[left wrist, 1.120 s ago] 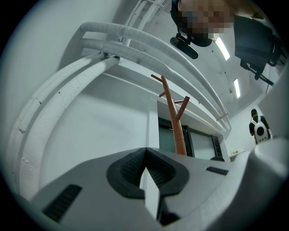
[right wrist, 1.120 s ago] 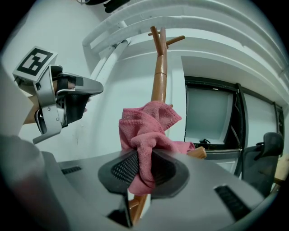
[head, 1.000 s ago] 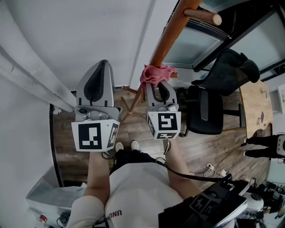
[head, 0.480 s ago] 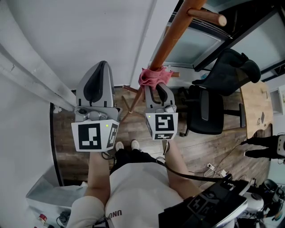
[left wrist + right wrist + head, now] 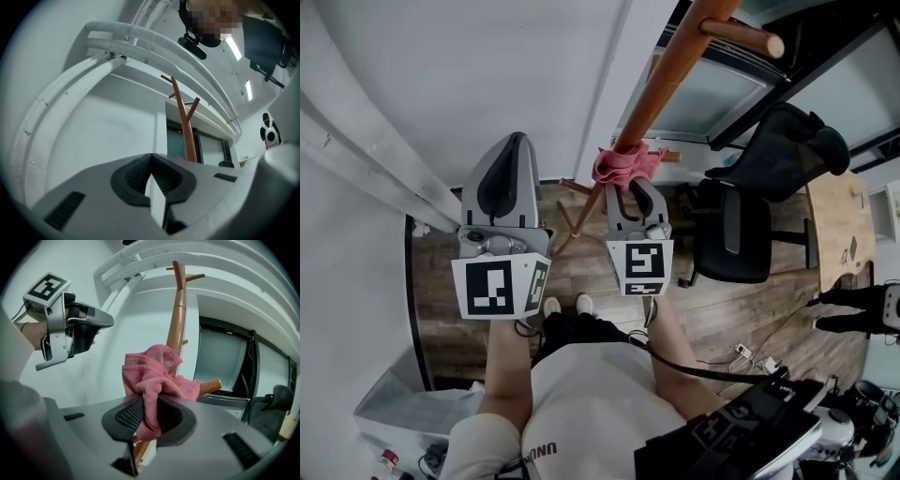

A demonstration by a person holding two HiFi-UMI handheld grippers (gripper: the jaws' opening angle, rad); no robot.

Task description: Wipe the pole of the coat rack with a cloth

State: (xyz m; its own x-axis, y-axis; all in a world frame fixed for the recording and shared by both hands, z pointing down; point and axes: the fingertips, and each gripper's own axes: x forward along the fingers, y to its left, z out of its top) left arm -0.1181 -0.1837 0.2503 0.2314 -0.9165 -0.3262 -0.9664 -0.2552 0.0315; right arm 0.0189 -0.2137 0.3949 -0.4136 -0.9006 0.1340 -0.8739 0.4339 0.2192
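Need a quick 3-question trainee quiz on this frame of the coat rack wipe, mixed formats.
1. True or false: the left gripper holds the pink cloth.
2. What is the cloth pressed against? A) the coat rack pole B) the office chair C) the white wall
3. Fill in: the left gripper's jaws are ___, with nothing between them.
Key: 1 false, the right gripper is clamped on it. 2 A. 3 shut.

Pink cloth (image 5: 152, 378) bunched, pressed against slanting brown wooden pole (image 5: 177, 319) of coat rack.
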